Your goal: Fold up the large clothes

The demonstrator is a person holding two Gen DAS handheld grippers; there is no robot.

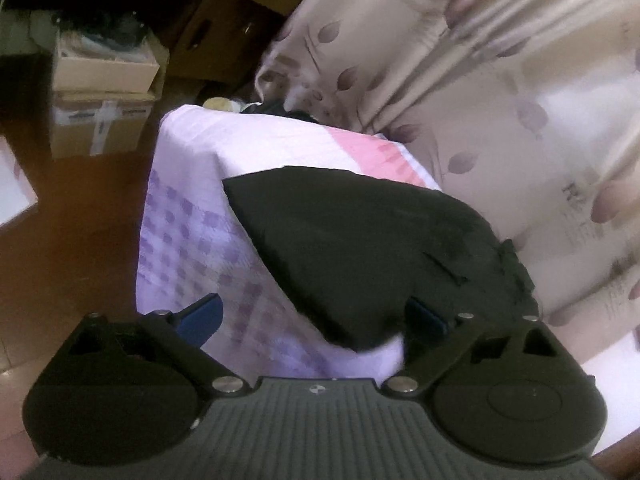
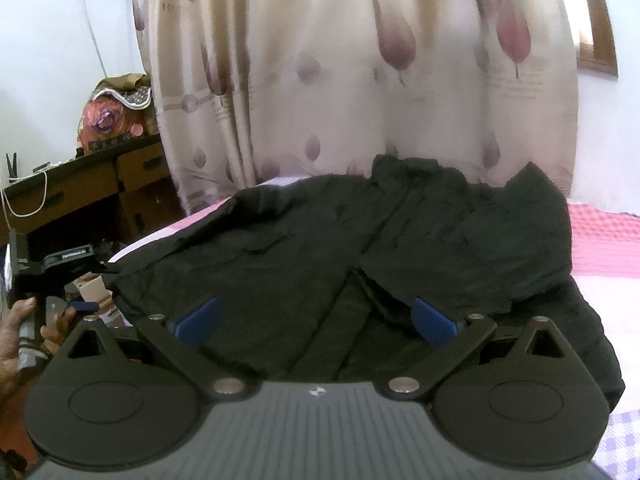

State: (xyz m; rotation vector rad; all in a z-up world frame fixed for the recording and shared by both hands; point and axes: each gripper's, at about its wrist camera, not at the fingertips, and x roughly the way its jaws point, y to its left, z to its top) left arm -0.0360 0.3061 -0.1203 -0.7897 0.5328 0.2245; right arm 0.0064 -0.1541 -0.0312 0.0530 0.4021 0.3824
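Observation:
A large black garment (image 2: 360,232) lies spread on a bed with a pink and purple checked sheet (image 1: 192,216); its right part is folded over with a rumpled edge. In the left wrist view the garment (image 1: 360,248) shows as a smooth dark flap with its near corner between my fingers. My left gripper (image 1: 312,316) is open and hangs above that corner at the bed's side. My right gripper (image 2: 316,320) is open just above the garment's middle, holding nothing. The left gripper and the hand holding it also show in the right wrist view (image 2: 60,272).
A beige curtain (image 2: 360,80) with leaf print hangs right behind the bed. Cardboard boxes (image 1: 104,92) stand on the brown floor at the left. A dark wooden desk (image 2: 80,192) with a bag on top stands at the bed's far left.

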